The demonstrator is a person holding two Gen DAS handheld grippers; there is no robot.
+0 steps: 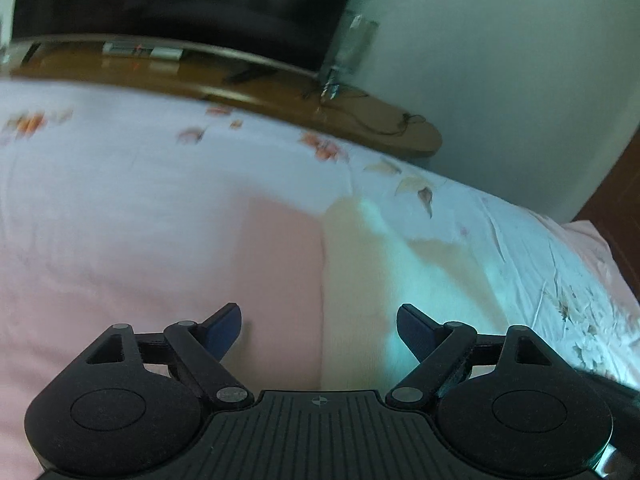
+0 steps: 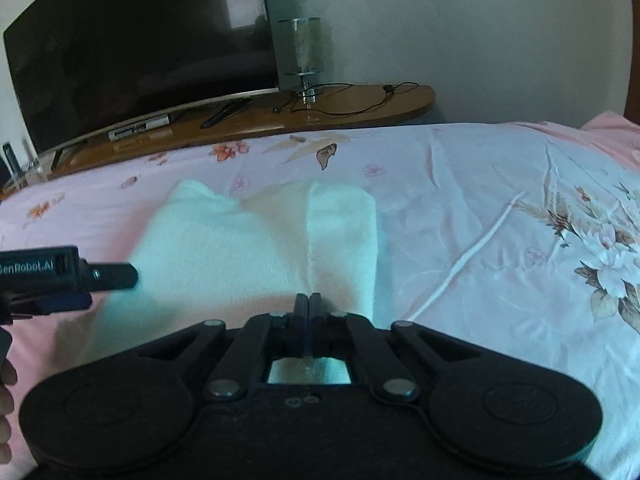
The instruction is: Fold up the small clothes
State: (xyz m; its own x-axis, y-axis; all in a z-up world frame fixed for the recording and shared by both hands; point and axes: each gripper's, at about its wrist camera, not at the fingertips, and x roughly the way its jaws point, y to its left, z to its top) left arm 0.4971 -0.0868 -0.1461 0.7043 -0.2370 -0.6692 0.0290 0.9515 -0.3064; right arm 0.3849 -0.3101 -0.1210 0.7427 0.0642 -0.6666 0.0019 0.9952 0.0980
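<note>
A small white garment (image 2: 248, 248) lies spread on the pink floral bedsheet (image 2: 460, 184). A crease in it runs straight down into my right gripper (image 2: 308, 300). That gripper is shut, its tips pinching the cloth at the garment's near edge. In the left wrist view the garment (image 1: 360, 264) looks cream and blurred, with bare pink sheet (image 1: 160, 264) to its left. My left gripper (image 1: 320, 314) hovers open over the garment's left edge, nothing between its blue pads (image 1: 226, 330). From the right wrist view the left gripper (image 2: 114, 286) reaches in from the left beside the garment.
Beyond the bed runs a brown wooden shelf (image 2: 360, 108) carrying a large dark TV (image 2: 140, 52), a glass lamp (image 2: 306, 48) and loose cables. A white cord (image 2: 468, 252) lies on the sheet to the right. A pink pillow (image 2: 608, 128) sits at the far right.
</note>
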